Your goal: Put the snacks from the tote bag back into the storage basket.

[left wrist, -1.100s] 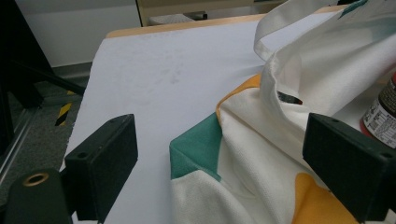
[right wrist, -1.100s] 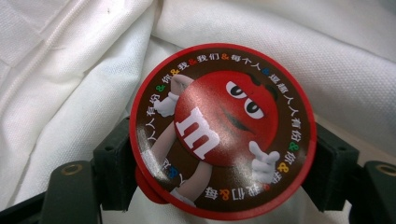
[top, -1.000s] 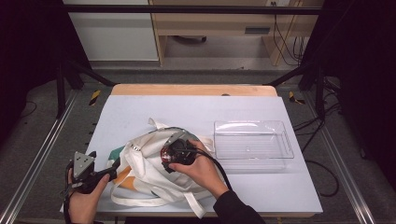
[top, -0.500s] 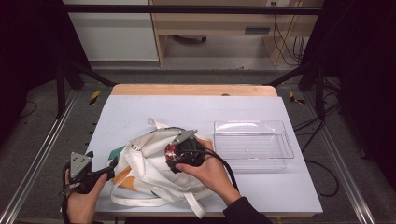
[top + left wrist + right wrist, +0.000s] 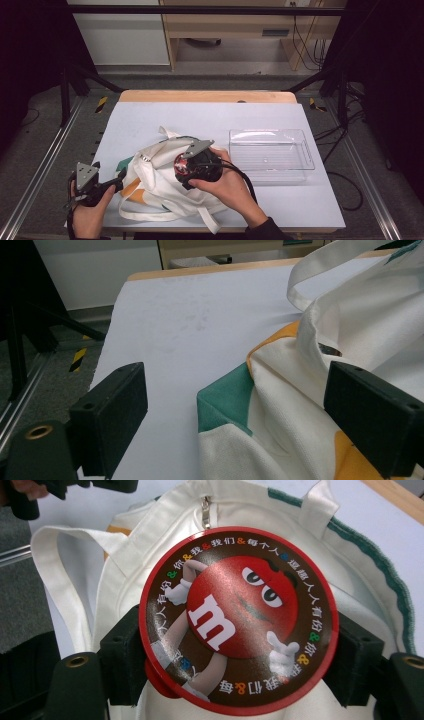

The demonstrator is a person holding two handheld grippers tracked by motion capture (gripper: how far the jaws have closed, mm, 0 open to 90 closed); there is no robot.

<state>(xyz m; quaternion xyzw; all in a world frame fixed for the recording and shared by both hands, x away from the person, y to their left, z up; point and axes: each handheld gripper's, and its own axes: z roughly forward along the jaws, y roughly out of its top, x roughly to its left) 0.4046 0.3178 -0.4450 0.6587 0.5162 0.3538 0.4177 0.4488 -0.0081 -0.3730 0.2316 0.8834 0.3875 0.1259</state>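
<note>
Table [image 5: 150,120]: white top, wooden far edge, otherwise bare around the work.

Cloth tote bag [image 5: 160,185]: cream with green and orange patches, slumped at the near left of the table, straps trailing toward the near edge. Mouth open, zip pull visible at the rim in the right gripper view.

Clear plastic tray [image 5: 270,152]: at the right, just beside the bag, apart from it, nothing in it.

Right gripper [image 5: 187,170]: above the bag's mouth, jaws set fairly wide and pressed against opposite edges of a round red candy tin [image 5: 237,617]. Tin held flat-face to the camera, printed red character and ring of lettering legible, directly over the bag opening, clear of the fabric.

Left gripper [image 5: 245,425]: at the bag's near-left corner, jaws wide apart, green and orange corner of fabric lying between them, pads not pressing on it.

Judged step: removal of the tin from the bag, tin now free of the opening. Next move, as judged: carry across to the right and set down in the tray; calls for a steady squeeze on the smooth rim, level travel, and release only once seated. Left gripper likely needed to pin the bag against dragging.
</note>
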